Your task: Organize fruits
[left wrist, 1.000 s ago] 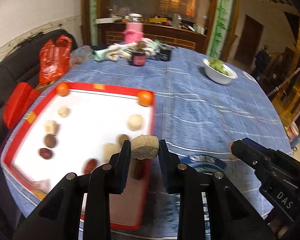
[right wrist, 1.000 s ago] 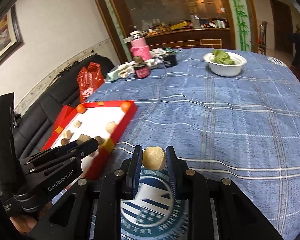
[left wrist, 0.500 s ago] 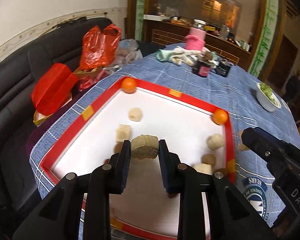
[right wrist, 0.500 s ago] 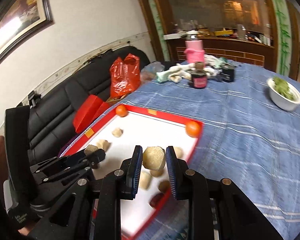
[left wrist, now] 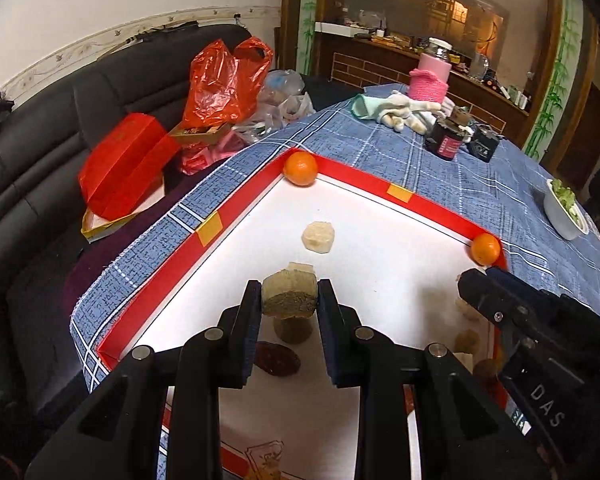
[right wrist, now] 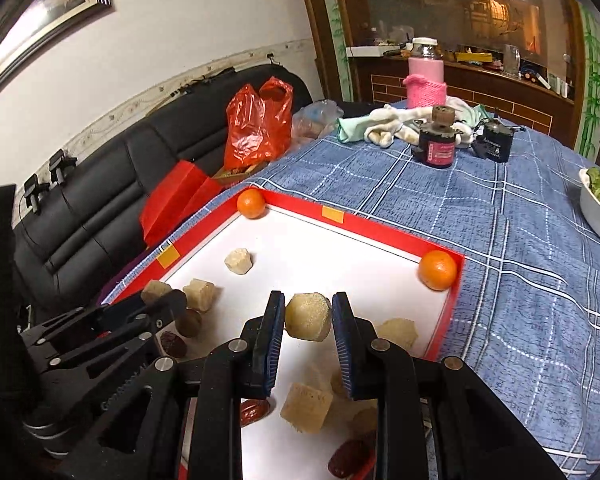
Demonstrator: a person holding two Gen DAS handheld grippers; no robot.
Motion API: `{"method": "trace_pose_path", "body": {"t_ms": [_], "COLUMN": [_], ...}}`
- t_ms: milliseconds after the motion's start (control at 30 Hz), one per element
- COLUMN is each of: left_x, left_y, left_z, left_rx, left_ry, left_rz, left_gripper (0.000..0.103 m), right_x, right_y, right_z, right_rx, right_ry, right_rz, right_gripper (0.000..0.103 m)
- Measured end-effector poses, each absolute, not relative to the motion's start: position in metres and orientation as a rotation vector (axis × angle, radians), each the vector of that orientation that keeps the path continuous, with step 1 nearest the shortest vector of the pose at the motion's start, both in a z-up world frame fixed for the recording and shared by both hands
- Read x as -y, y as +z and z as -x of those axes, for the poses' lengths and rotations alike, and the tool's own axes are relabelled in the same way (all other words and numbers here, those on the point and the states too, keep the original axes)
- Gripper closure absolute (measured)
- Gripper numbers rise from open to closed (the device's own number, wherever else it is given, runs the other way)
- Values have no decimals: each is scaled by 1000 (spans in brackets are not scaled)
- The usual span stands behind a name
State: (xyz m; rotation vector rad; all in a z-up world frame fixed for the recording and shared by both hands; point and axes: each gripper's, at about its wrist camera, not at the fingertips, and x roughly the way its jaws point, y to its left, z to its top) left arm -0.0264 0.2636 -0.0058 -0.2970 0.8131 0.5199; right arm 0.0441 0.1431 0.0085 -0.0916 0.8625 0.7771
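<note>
Two grippers are shown above a red-rimmed tray point(left wrist: 236, 208) on a blue checked tablecloth point(right wrist: 520, 240). A pale fruit chunk point(left wrist: 289, 295) is clamped between the narrowly parted jaws of the left gripper point(left wrist: 289, 312), over the tray's near left part. A second, rounder chunk point(right wrist: 309, 316) is pinched likewise by the right gripper point(right wrist: 306, 320), above the tray's middle. Two oranges point(right wrist: 251, 203) point(right wrist: 438, 270) are seated in the far corners; loose chunks and dark red dates point(left wrist: 277, 358) are scattered on the white floor
</note>
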Motion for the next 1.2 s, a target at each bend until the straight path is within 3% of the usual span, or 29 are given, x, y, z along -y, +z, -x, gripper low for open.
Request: {"method": "trace_pose_path", "body": {"t_ms": [100,200,267,333,500,567,633,700,833,1200], "left_x": [-270,-276,-278,-278,-268,-261,-252,-244,-233,-215], "left_y": [-9,-14,-12,-9,-3,1,5,8,14,21], "left_z": [22,16,17,20,28,32,38,43,54,72], "left_rx": [-829,-858,-856,-844,-837,-825,-809,-800,-804,-779], "left_ry": [549,588,594,589,571,552,538,525,509,485], "left_rz": [308,301,308,319,316,296,272,253,244,251], "left_gripper": [76,68,57,38,23,23,15,14,0,0], "right_x": [-147,-148,-145,-140,-120,-113,-105,-94,-69,-43], "right_y": [3,0,1,7,25,30,35,40,48,55], "right_z": [-48,-51,-49,-46,-36,-28,-14,1,19,49], "right_rx": [-878,-888,-879,-857,-820,-809,-783,-737,-708,-675], "right_ry": [762,732,736,730,735,756,767,764,771,774], "right_rz": [114,124,115,121,96,113,175,216,227,263], "right_gripper": [78,73,62,54,36,16,1,1,1,1]}}
